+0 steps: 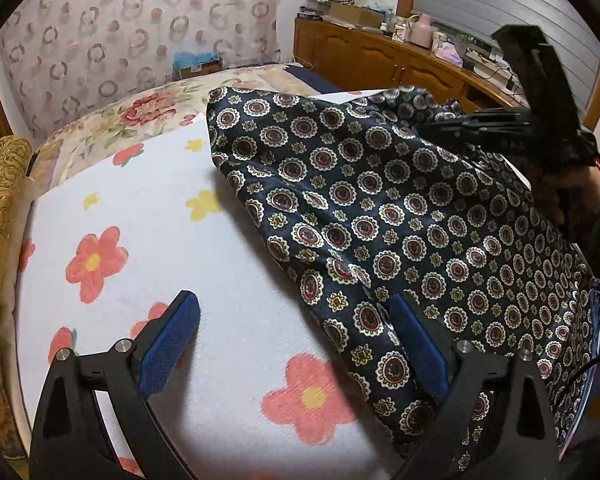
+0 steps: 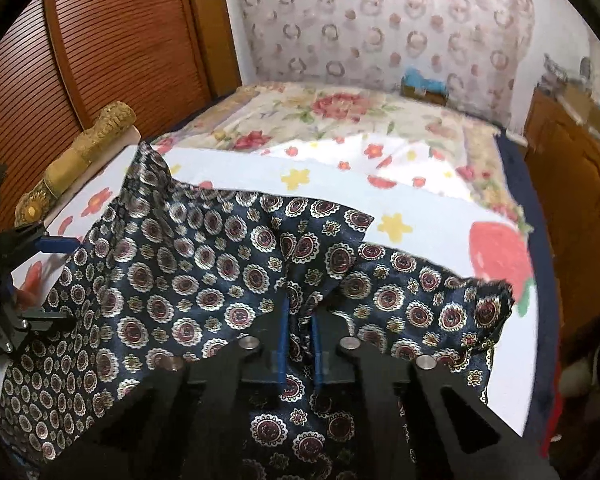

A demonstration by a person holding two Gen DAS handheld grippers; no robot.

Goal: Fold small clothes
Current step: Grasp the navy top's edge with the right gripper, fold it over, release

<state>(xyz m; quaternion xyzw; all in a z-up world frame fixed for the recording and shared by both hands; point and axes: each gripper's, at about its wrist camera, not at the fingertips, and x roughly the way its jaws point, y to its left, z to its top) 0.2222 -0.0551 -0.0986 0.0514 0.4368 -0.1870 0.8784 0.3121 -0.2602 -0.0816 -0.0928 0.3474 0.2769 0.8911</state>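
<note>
My left tongs (image 1: 296, 344) fill the bottom of the left wrist view, spread wide with nothing clamped: one blue pad (image 1: 168, 344) hangs over the white flower-print blanket (image 1: 172, 216), the other over the near edge of the dark patterned garment (image 1: 400, 216). That garment, navy with rings of red and cream medallions, lies rumpled on the blanket on the bed, its far corner pointing toward the floral bedspread (image 1: 140, 116).

In the right wrist view my right tongs (image 2: 300, 344) are closed on a bunched fold of the garment (image 2: 204, 280), the fabric pinched between the two blue pads and pulled up into a ridge. The cloth spreads out to both sides of the grip, one corner lifted at the far left, another curled up at the right near a big red strawberry print. My left tongs (image 2: 40, 268) show at the left edge of that view, just beside the garment's edge.

A wooden cabinet (image 1: 380, 60) cluttered with small items stands along the wall beyond the bed.
</note>
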